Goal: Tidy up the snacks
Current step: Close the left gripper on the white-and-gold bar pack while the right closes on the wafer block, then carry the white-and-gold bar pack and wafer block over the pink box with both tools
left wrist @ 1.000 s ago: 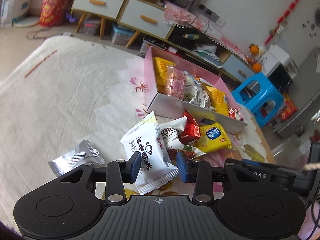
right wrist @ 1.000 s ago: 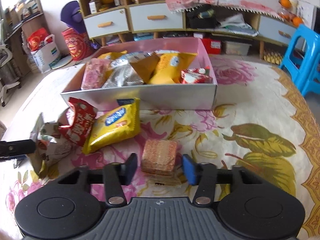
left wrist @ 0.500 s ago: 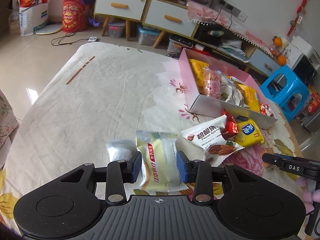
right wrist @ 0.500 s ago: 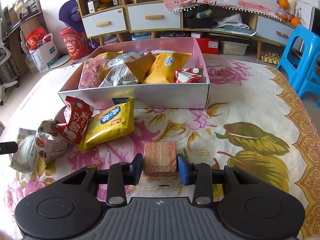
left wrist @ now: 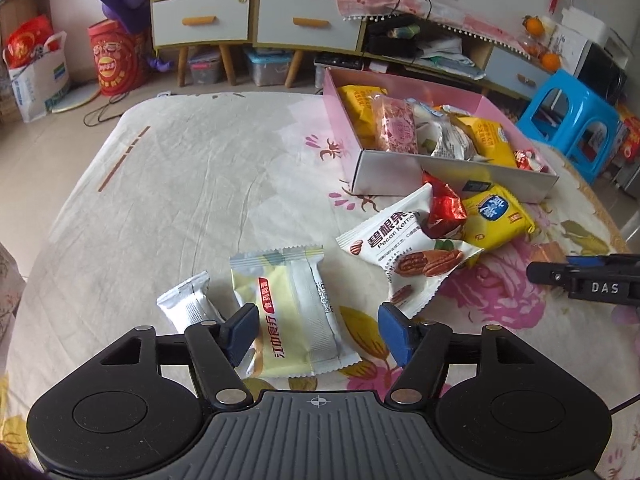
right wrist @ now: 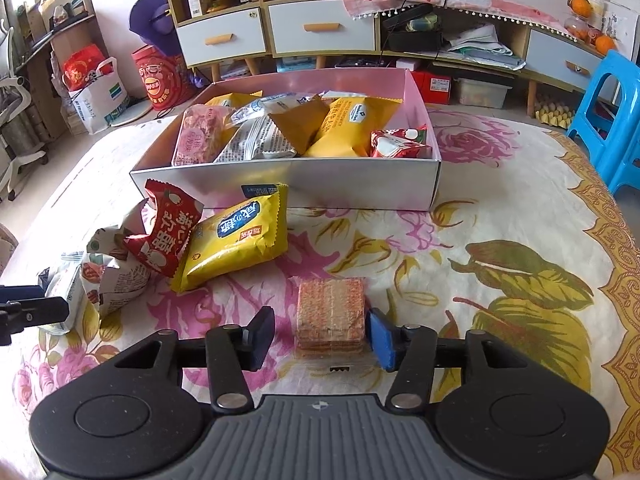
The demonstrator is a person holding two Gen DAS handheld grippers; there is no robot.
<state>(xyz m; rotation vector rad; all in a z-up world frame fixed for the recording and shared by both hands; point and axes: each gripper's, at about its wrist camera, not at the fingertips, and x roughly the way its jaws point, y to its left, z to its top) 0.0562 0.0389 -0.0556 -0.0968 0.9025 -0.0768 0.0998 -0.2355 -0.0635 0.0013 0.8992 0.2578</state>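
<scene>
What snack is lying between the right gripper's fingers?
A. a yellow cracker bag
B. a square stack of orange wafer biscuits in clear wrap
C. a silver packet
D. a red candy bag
B: in the right wrist view the wafer biscuits lie on the flowered cloth between the fingers of the right gripper, which are opening, while the yellow bag and the red bag lie farther off to the left.

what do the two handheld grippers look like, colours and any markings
Both the left gripper and the right gripper are matte black plastic: a ribbed grey-black centre plate with a small crosshair mark, a round disc on each side, and silver rivets on the linkage arms. Each finger ends in a pad, dark navy on one side and brighter blue on the other. The right gripper, seen from the left camera, carries white letters "DAS".
</scene>
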